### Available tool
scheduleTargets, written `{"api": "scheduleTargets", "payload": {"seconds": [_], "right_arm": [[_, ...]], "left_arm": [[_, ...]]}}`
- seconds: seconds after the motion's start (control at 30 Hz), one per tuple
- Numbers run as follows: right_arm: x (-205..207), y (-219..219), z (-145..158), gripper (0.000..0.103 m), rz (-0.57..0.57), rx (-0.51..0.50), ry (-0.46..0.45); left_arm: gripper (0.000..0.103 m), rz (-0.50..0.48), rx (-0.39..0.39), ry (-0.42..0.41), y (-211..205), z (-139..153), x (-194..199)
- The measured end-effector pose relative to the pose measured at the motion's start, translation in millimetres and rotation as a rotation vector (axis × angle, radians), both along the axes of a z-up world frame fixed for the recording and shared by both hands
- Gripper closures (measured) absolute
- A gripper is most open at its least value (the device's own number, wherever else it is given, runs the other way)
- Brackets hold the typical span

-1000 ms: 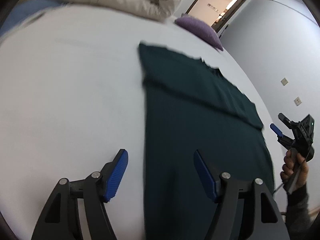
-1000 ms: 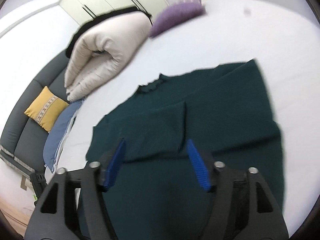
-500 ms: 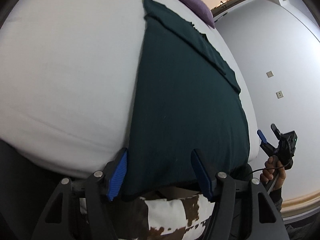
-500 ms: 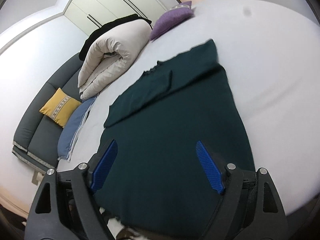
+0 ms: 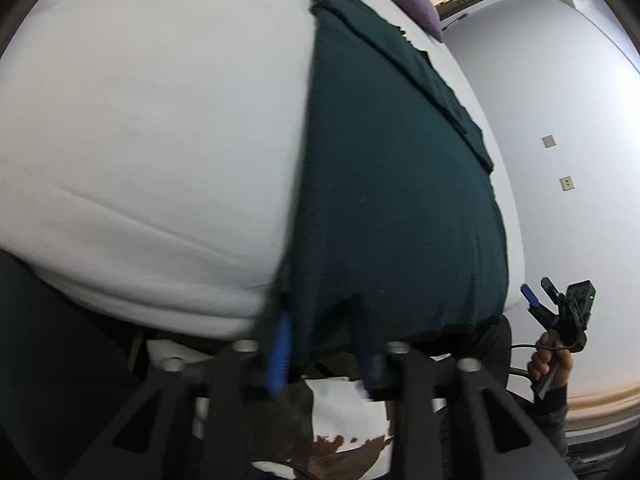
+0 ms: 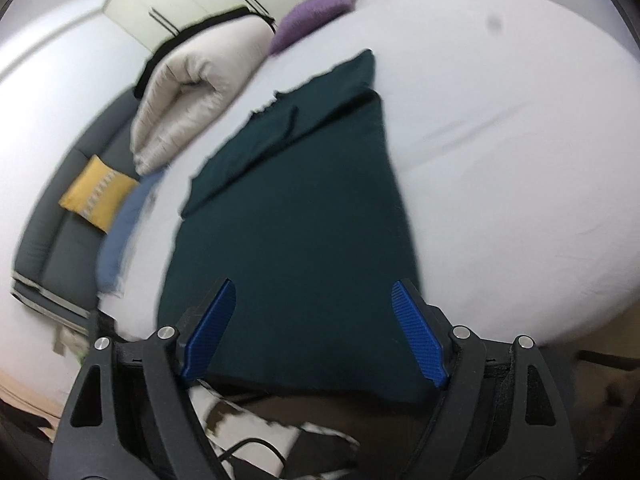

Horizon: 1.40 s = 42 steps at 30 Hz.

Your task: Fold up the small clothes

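Dark green knit garment (image 5: 392, 184) lies flat on the white bed (image 5: 152, 128), sleeves already turned in near the far end, hem hanging just over the near bed edge.

Left gripper (image 5: 320, 344) is at the hem's left corner, jaws narrowed with fabric between them. Blurred, so looks like a pinch on the hem but can't confirm a firm bite. Right gripper (image 6: 316, 332) is spread wide, unclamped, straddling the hem near its right side.

My read: step is grabbing both hem corners to fold bottom up toward the collar. Do it well: right gripper should bite the corner itself, both layers, level with the left, then lift together and carry straight so side edges line up.

Room: bare sheet on both sides. Far end is crowded: rolled beige duvet (image 6: 188, 92) and purple cushion (image 6: 316, 12) sit beyond the collar, so stop short.
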State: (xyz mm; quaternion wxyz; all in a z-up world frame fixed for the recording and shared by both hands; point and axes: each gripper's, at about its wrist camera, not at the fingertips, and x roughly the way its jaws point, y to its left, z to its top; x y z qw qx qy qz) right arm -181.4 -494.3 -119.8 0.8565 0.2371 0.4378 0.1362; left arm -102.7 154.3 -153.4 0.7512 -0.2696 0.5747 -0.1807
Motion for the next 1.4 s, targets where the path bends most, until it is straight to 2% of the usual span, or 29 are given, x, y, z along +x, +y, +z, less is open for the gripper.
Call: {"api": "scheduleTargets", "payload": {"seconds": [0.1, 0.23, 0.57, 0.87, 0.97, 1.03, 1.13, 1.3, 1.4], "right_arm": [[-0.4, -10.2, -8.6, 0.026, 0.012, -0.037, 0.093], [0.2, -18.6, -26.2, 0.03, 0.045, -0.059, 0.192], [15.2, -12.1, -68.8, 0.039, 0.137, -0.086, 0.361], [8.2, -32.5, -74.7, 0.05, 0.167, -0.023, 0.338], [8.8, -34.6, -73.1, 0.067, 0.168, -0.008, 0.338], [6.4, -35.6, -74.4, 0.082, 0.174, -0.011, 0.341], [2.0, -32.0, -75.3, 0.095, 0.182, -0.008, 0.34], [-8.2, -33.4, -62.5, 0.097, 0.163, 0.025, 0.282], [-15.0, -33.4, -47.9, 0.097, 0.154, 0.067, 0.228]], "left_arm": [[0.095, -0.017, 0.022, 0.003, -4.4, 0.1, 0.3], [0.096, -0.037, 0.062, -0.007, -11.1, 5.0, 0.9], [0.097, -0.033, 0.059, -0.013, -4.2, 5.4, -5.1], [0.097, -0.041, 0.048, -0.018, -2.0, 4.6, -6.0], [0.097, -0.044, 0.047, -0.021, -2.9, 5.6, -6.6], [0.097, -0.045, 0.047, -0.022, -2.1, 6.5, -6.6], [0.097, -0.05, 0.051, -0.028, -4.0, 9.0, -7.9], [0.097, -0.05, 0.037, -0.044, -4.4, 16.6, -11.8], [0.097, -0.041, -0.002, -0.057, -2.2, 24.2, -13.5]]}}
